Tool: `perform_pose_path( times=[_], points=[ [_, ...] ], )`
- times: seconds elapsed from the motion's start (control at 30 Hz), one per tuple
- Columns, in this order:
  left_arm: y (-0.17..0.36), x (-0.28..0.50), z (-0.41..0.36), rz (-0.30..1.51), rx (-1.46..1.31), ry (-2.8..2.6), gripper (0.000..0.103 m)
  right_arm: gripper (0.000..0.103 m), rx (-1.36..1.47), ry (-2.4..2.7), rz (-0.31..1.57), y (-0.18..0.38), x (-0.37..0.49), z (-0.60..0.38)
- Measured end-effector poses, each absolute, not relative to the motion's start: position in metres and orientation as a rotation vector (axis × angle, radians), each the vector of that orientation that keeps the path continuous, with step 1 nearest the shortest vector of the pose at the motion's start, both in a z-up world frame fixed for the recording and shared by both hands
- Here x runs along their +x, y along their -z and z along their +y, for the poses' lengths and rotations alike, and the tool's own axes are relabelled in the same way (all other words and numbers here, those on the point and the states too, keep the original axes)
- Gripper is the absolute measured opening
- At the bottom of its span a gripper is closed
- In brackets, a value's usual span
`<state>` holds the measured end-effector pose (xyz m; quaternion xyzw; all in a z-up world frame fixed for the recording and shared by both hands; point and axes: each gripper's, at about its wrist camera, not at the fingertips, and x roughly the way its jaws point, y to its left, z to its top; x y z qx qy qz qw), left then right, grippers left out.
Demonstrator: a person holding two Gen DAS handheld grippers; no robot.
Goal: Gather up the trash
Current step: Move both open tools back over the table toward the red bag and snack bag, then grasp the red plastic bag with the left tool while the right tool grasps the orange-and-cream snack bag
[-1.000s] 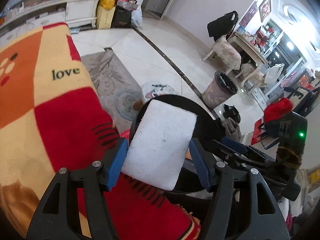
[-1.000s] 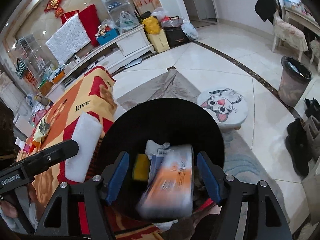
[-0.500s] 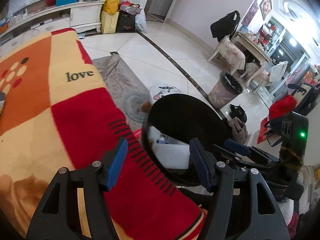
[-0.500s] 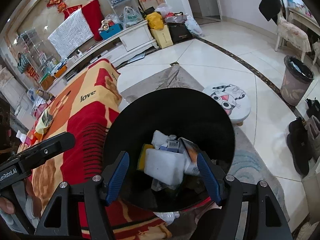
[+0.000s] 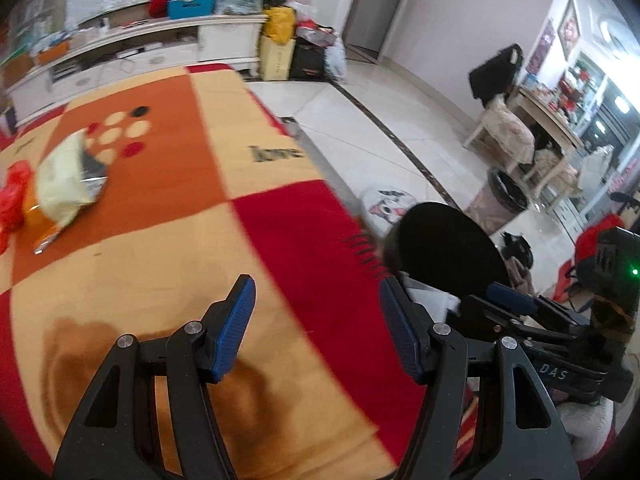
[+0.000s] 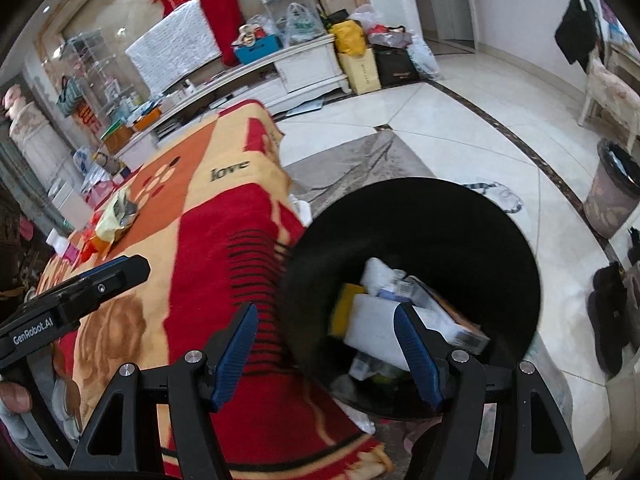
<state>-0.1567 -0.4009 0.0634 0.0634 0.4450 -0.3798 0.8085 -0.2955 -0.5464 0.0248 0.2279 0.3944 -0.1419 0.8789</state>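
Observation:
A black round bin (image 6: 432, 216) stands beside the blanket-covered table; it also shows in the left wrist view (image 5: 448, 240). Inside lie a white foam block (image 6: 374, 328), a yellow sponge (image 6: 346, 308) and an orange-edged box (image 6: 448, 316). My right gripper (image 6: 326, 350) is open and empty just above the bin's near rim. My left gripper (image 5: 318, 322) is open and empty over the red and orange blanket (image 5: 168, 216). A pale yellow snack bag (image 5: 66, 178) and red wrappers (image 5: 12, 196) lie at the blanket's far left; the bag also shows in the right wrist view (image 6: 118, 216).
A cat-face stool (image 5: 386, 198) stands on the floor beyond the bin. A second, patterned waste bin (image 6: 614, 196) stands at the right. A white TV cabinet (image 6: 256, 76) with bags and boxes lines the far wall. A chair and desk (image 5: 516, 128) stand at the far right.
My left gripper let the white foam block drop into the black bin, then swung left over the blanket. The box and foam block settled in the bin. My right gripper stayed open.

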Motion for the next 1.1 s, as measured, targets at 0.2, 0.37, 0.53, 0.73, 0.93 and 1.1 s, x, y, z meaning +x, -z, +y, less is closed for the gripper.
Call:
perform_pose_path(
  times=[0.2, 0.37, 0.53, 0.73, 0.93, 1.1],
  points=[
    [-0.064, -0.138, -0.360, 0.945, 0.102, 0.735, 0.063, 0.068, 0.440, 0.237, 0.834, -0.028, -0.270, -0.516],
    [-0.063, -0.122, -0.322, 0.952, 0.070, 0.672, 0.063, 0.075, 0.405, 0.176, 0.853, -0.029, -0.244, -0.488],
    [-0.060, -0.101, -0.279, 0.958, 0.042, 0.590, 0.063, 0.075, 0.376, 0.112, 0.872, -0.027, -0.215, -0.460],
    [-0.058, -0.074, -0.220, 0.962, -0.001, 0.488, 0.063, 0.079, 0.328, 0.006, 0.901, -0.025, -0.165, -0.419],
    [-0.060, -0.037, -0.171, 0.965, -0.049, 0.408, 0.063, 0.086, 0.281, -0.104, 0.895, -0.035, -0.099, -0.381],
    [-0.065, -0.007, -0.150, 0.965, -0.090, 0.383, 0.063, 0.090, 0.215, -0.173, 0.887, -0.048, -0.040, -0.354]
  ],
)
